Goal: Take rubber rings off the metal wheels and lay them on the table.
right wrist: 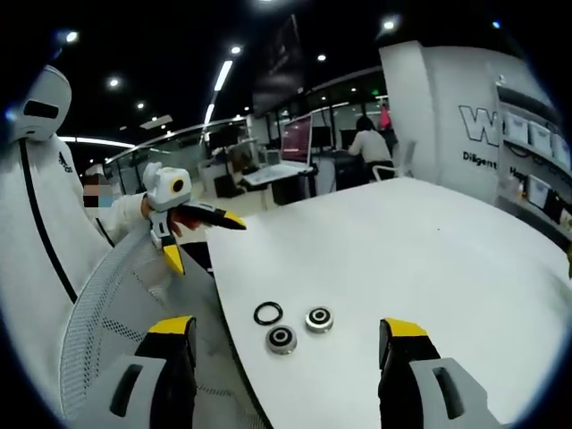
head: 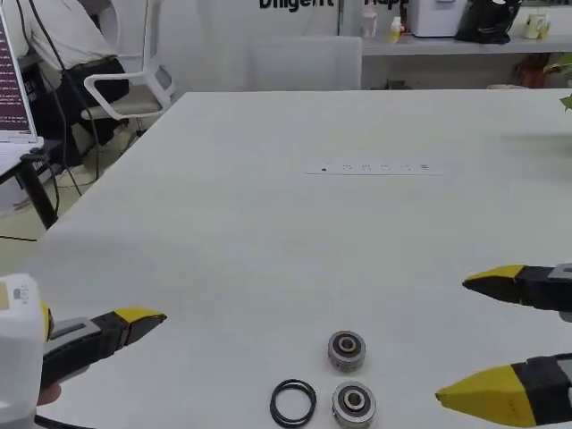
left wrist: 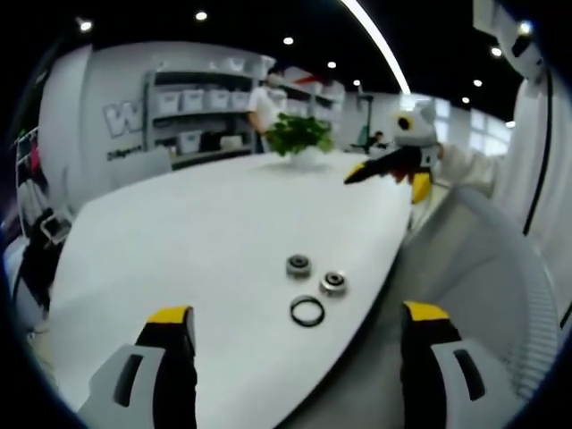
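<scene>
On the table point(head: 268, 223), near its edge: two metal wheels point(head: 347, 349) close together, rubber ring point(head: 293, 402) flat just beside the nearer. Left gripper point(right wrist: 206, 244) and right gripper point(head: 460, 340) flank them, jaws spread, empty.

White table point(head: 250, 232) carries two metal wheels point(head: 347, 349) near its edge. One rubber ring point(head: 293, 401) lies flat beside them.

Head view downward; gripper views low, inward from either side; metal wheels point(head: 347, 350) in all.
</scene>
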Tool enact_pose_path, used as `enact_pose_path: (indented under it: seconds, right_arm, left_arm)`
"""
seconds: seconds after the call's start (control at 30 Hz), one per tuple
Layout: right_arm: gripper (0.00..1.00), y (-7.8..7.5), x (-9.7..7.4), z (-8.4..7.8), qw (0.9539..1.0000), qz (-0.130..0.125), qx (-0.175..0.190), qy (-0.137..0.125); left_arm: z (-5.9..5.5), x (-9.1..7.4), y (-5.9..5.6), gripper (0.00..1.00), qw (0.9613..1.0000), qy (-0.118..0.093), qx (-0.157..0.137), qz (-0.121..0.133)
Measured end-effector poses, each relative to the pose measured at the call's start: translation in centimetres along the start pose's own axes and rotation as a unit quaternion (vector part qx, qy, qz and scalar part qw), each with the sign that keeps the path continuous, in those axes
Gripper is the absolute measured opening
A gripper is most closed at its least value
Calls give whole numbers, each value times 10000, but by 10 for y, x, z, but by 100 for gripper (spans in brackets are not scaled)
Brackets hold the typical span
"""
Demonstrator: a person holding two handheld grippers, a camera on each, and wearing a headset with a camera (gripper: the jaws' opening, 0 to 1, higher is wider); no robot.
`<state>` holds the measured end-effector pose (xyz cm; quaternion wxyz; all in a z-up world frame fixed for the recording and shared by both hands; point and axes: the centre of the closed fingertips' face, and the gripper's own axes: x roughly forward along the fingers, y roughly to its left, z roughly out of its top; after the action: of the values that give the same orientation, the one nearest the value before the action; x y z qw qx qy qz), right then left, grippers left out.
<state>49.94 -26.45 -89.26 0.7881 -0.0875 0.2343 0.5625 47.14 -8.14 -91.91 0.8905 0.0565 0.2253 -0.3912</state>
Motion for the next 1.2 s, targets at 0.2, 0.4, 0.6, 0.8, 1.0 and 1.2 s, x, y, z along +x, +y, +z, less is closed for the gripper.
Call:
enact_pose_path:
  seconds: [0.2, 0.4, 0.6, 0.8, 1.0, 1.2]
  right_arm:
    - [86, -7, -8, -20, 9995, -142, 270, 72]
    - [89, -7, -12, -44, 9977, -245, 594, 223]
    - [89, -4, -15, -70, 9947, -315, 909, 357]
    - [89, -4, -17, -83, 9923, -384, 1103, 422]
    - [88, -1, -17, -89, 9913, -432, 1118, 551]
    - [88, 1, -18, -89, 9911, -474, 1111, 567]
  left_arm:
    - [0, -1, 1, 100, 9999, -26, -97, 15]
    - [-1, -1, 2, 100, 9997, -40, -234, 56]
    - [-3, 0, 1, 100, 9997, 29, -243, 54]
    - [-3, 0, 1, 100, 9997, 42, -249, 63]
    - [-4, 0, 2, 100, 9994, 45, -323, 102]
    - [-5, -1, 3, 99, 9993, 36, -359, 136]
